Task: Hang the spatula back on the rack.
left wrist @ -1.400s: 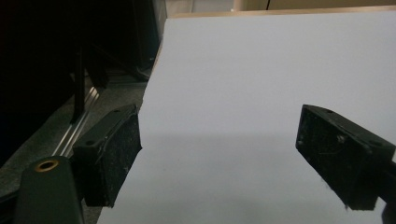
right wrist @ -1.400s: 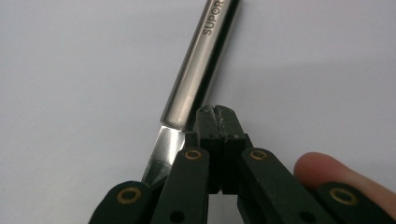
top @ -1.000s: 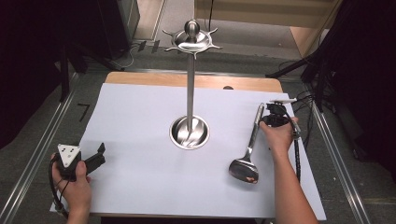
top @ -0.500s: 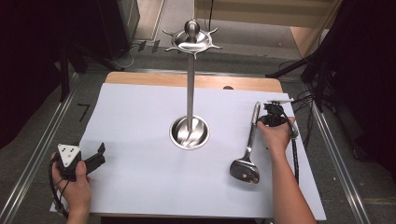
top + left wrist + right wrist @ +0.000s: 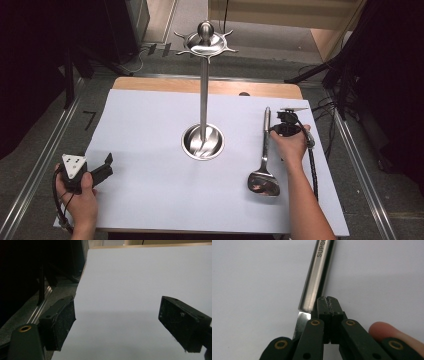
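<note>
1. Left gripper [image 5: 102, 170]: near-left of the stand's base [image 5: 202, 142], well apart from it, over the white sheet [image 5: 150, 200]; jaws wide apart, nothing between them.
2. Ladle [image 5: 264, 165]: flat on the sheet right of the base, bowl nearest, handle running away.
3. Right gripper [image 5: 328, 303]: right of the base, jaws pressed together, tips just beside the ladle handle, not around it.
4. Stand top [image 5: 205, 42]: farthest, with hook arms.

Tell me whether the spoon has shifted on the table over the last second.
No. The spoon lies right of the stand's base, as before, with the right gripper beside its handle.
</note>
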A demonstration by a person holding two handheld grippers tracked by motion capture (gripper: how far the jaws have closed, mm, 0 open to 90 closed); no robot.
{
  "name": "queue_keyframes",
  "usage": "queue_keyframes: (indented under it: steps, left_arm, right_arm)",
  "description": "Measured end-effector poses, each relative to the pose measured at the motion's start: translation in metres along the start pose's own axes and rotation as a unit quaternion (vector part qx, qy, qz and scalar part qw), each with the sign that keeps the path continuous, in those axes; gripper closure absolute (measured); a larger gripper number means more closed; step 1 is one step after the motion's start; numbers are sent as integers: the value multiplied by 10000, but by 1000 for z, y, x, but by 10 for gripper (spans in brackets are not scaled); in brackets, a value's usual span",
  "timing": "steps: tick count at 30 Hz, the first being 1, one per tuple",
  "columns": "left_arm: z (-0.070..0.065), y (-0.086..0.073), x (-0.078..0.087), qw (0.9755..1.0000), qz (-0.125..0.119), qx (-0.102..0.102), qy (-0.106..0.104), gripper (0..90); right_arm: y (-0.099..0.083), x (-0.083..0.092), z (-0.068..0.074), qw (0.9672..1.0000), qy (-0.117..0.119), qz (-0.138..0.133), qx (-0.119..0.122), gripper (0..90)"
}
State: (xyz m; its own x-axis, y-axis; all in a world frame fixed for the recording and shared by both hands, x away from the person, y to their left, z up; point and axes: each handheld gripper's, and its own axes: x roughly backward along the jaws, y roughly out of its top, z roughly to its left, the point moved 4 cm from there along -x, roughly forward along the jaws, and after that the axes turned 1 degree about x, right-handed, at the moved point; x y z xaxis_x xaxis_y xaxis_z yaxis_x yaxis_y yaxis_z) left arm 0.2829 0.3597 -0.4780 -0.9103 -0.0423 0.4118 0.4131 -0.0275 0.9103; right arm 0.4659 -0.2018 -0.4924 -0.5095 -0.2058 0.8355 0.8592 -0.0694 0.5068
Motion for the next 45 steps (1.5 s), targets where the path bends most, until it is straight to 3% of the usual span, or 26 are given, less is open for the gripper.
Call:
queue_keyframes:
  steps: [22, 28, 33, 35, 39, 41, 45]
  left_arm:
    - [0, 0, -1, 10000, 62, -15, 19, 150]
    - [-1, 0, -2, 9999, 108, -34, -8, 150]
    - [-1, 0, -3, 9999, 141, -70, -18, 150]
    - [-1, 0, -3, 9999, 147, -83, -15, 150]
    - [-2, 0, -4, 9998, 194, -87, -34, 150]
    - [-2, 0, -4, 9998, 196, -102, -33, 150]
    - [-2, 0, -4, 9998, 194, -89, -26, 150]
  right_arm:
    - [-3, -1, 18, 9994, 283, 21, 202, 900]
    - [-2, 3, 21, 9990, 434, -19, 94, 900]
    - [-4, 10, 24, 9984, 549, -2, 112, 794]
    - [-5, 13, 25, 9987, 487, 9, 171, 741]
    - [-9, 20, 29, 9982, 545, 134, 220, 574]
    - [-10, 21, 30, 9981, 541, 155, 241, 552]
    - [-15, 26, 33, 9982, 387, 325, 335, 470]
